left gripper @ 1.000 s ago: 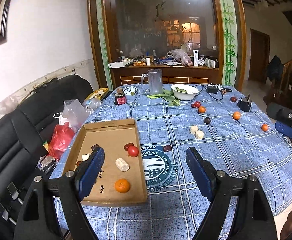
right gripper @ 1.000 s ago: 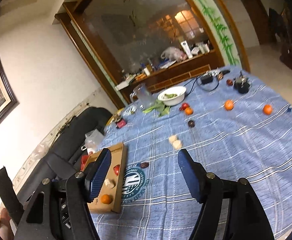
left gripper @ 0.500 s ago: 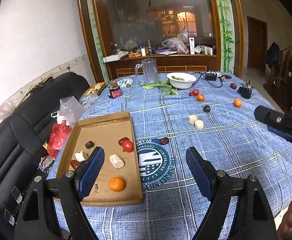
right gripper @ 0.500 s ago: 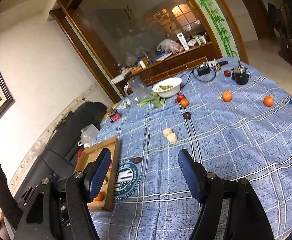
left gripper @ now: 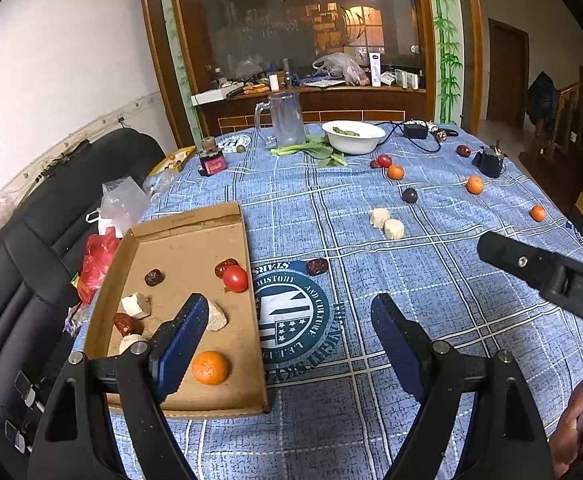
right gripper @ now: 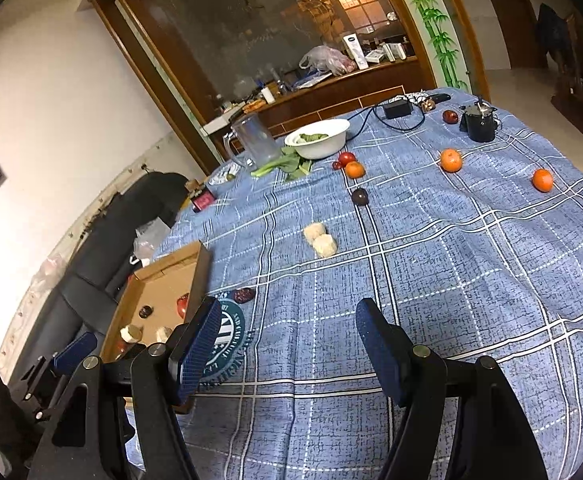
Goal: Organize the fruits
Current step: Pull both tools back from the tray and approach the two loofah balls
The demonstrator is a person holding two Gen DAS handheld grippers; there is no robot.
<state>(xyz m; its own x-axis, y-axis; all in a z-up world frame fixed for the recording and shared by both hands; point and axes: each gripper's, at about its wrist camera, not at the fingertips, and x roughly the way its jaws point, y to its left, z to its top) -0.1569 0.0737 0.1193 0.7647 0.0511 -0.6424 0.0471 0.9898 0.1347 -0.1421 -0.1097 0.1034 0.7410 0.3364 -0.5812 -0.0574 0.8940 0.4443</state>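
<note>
1. Both my grippers, left (left gripper: 287,340) and right (right gripper: 287,344), have fingers apart, nothing held.
2. Shallow brown cardboard tray (left gripper: 187,236) on the desk's left holds an orange tangerine (left gripper: 210,367), a red tomato (left gripper: 235,278), dates and pale chunks.
3. Left on the blue plaid tablecloth (right gripper: 431,264): three tangerines, two pale chunks (right gripper: 320,240), one dark plum (right gripper: 359,197), and dates.

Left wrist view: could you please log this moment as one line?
left gripper: open, empty | right gripper: open, empty | cardboard tray: partly filled | loose date: beside tray
</note>
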